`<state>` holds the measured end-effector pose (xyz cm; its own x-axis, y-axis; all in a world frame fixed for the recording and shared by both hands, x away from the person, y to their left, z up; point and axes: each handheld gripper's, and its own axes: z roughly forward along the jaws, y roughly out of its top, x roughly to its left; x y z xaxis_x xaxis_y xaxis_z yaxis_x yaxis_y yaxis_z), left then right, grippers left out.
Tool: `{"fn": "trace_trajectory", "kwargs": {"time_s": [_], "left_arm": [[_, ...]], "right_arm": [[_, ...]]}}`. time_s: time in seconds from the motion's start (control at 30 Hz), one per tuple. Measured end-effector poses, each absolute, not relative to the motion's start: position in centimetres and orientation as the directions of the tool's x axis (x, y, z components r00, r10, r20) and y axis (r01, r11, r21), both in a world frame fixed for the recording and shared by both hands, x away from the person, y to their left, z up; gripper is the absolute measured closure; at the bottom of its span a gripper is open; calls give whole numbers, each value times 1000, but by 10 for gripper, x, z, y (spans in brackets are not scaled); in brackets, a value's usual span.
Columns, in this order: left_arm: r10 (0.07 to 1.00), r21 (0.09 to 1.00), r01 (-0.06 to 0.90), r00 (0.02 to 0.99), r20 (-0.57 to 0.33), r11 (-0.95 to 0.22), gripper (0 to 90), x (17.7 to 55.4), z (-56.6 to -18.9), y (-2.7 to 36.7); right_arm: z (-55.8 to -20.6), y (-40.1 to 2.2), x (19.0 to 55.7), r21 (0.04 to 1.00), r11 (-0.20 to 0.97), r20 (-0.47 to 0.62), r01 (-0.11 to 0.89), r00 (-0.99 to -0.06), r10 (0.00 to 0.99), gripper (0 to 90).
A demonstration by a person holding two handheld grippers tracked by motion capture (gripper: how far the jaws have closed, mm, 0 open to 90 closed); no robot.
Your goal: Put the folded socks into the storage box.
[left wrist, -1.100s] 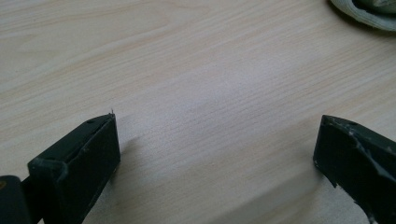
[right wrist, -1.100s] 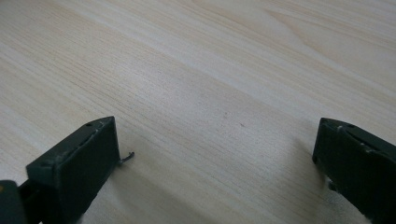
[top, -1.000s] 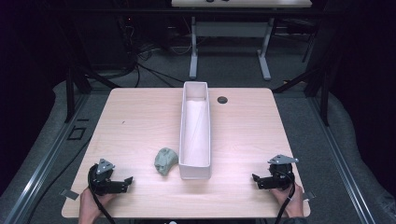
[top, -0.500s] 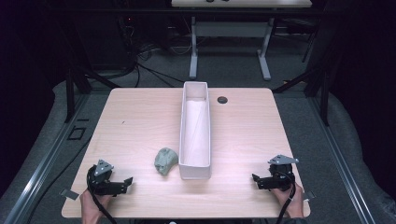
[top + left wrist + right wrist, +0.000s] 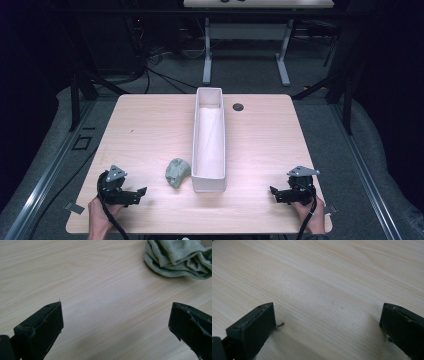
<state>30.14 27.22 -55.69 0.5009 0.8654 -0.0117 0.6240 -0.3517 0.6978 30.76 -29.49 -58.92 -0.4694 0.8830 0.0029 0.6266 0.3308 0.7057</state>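
Note:
A crumpled grey-green cloth lies on the wooden table, just left of the near end of a long white tray. In the left gripper view the cloth sits at the upper right, ahead of the jaws. My left gripper rests low at the table's front left, open, with bare wood between its jaws. My right gripper rests at the front right, open too, over bare wood. Neither holds anything.
The white tray runs lengthwise down the table's middle and looks empty. A dark round grommet sits near the far edge, right of the tray. Beyond the table stand another table's legs and floor cables.

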Motion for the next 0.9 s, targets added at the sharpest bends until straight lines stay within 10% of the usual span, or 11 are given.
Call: {"fn": "trace_trajectory", "kwargs": {"time_s": [0.9], "left_arm": [[722,540,615,691,-19,-575,0,355,-507,203]], "right_arm": [[-589,-295,308,707,330,3,625,-469,883,0]]}}
